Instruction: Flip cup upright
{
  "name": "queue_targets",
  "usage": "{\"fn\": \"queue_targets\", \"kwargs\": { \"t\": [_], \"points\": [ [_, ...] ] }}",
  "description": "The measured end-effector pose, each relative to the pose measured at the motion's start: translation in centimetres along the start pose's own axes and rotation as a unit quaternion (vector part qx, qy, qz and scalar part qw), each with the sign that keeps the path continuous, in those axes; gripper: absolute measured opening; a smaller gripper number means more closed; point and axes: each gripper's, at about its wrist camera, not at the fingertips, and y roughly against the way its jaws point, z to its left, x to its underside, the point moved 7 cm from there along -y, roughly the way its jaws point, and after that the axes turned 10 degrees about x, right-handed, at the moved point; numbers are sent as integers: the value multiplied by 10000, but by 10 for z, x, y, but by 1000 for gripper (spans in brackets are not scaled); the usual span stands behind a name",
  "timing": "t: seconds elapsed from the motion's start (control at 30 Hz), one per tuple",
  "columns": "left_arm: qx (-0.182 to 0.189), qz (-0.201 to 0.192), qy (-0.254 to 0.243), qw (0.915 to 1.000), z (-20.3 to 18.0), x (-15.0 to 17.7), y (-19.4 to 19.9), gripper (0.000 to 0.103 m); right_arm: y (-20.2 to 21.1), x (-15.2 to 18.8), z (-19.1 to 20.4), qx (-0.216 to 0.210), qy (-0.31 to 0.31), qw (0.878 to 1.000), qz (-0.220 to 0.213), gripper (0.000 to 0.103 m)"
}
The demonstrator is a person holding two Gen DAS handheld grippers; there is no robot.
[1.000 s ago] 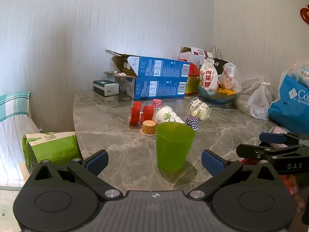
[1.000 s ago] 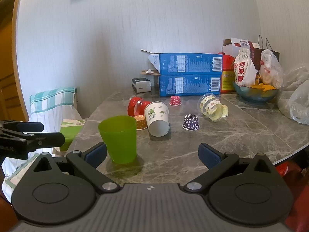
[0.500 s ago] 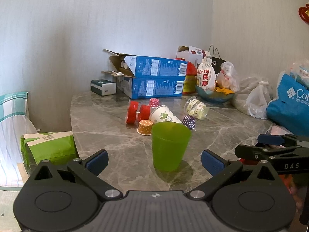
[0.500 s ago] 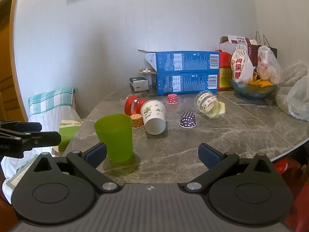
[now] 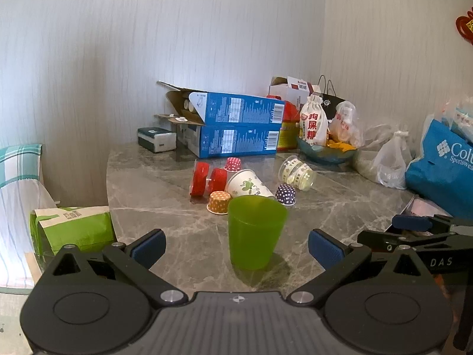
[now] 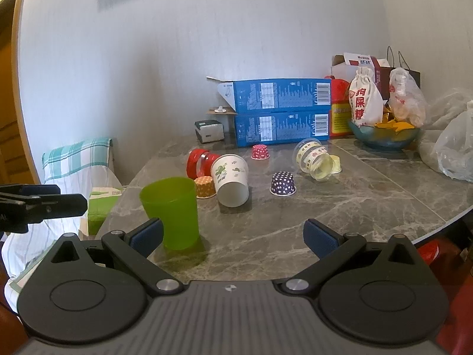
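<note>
The green cup [image 5: 255,232] stands upright, mouth up, on the marble table [image 5: 153,189] near its front edge, and everything else is easiest placed from it. Just behind it sits an orange dotted cupcake liner [image 5: 219,202], upside down, and a white paper cup [image 5: 249,184] printed with green leaves lies on its side, its open mouth facing the front edge in the right wrist view. Behind those is a red-capped jar [image 5: 207,177] on its side, a red dotted liner [image 5: 233,164] and, to the right of the green cup, a purple dotted liner [image 5: 286,194] and a clear plastic cup [image 5: 297,172] tipped over. Farther back, two stacked blue boxes [image 5: 236,127] show barcodes and small print (too fine to read), and a white drawstring pouch [image 5: 313,124] carries red Chinese characters. Far right of the cup, a blue bag [image 5: 440,165] reads "Col… Sportswear", cut off by the frame. The left gripper [image 5: 236,247] is held level just in front of the cup, fingers spread wide to either side of it without touching. The right gripper [image 6: 233,236] is also spread wide and holds nothing, with the cup just beside its left finger; seen from the left camera, its body bears the letters "DAS".
</note>
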Motion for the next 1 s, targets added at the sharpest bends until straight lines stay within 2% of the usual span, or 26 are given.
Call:
{"fn": "queue_targets", "kwargs": {
  "t": [0.3,1.0],
  "points": [
    [-76,1,48,10000,2,0,0,103,1,1,1,-20,-30,10000,3,102],
    [136,38,135,9998,4,2,-8,103,-1,0,4,-46,-71,10000,32,102]
  ]
}}
